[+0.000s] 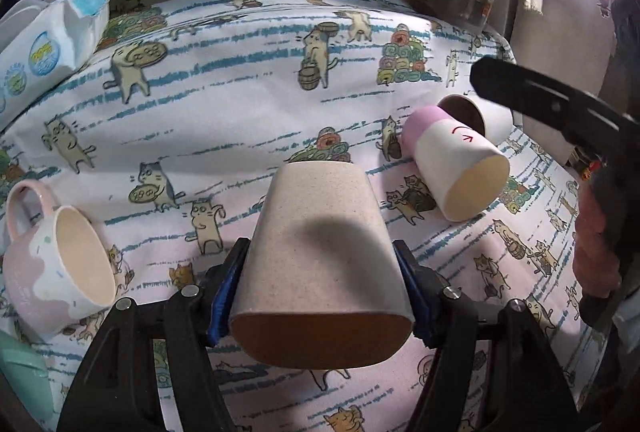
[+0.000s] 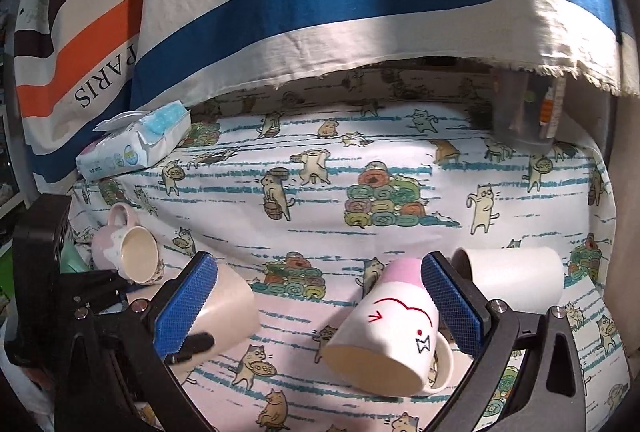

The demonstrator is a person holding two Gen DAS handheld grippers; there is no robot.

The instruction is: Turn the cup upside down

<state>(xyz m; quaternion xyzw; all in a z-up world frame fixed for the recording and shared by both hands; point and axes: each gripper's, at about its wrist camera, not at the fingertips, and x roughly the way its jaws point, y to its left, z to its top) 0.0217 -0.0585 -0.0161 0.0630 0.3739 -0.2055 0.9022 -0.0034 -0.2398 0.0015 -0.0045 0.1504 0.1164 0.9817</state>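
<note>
My left gripper (image 1: 320, 284) is shut on a speckled beige cup (image 1: 320, 256), its mouth toward the camera and its base pointing away, held above the cat-print cloth. The same cup (image 2: 228, 312) shows in the right wrist view behind my right gripper's left finger. My right gripper (image 2: 320, 308) is open and empty above a pink-and-white mug (image 2: 388, 332) that lies on its side; the mug also shows in the left wrist view (image 1: 452, 159). The right gripper's black body (image 1: 560, 111) shows at the right of the left wrist view.
A white cup (image 2: 516, 280) lies on its side behind the pink-and-white mug. A pink mug with a handle (image 1: 56, 260) lies on its side at the left. A wet-wipes pack (image 1: 44, 43) sits at the back left. A striped cloth (image 2: 320, 11) hangs behind the table.
</note>
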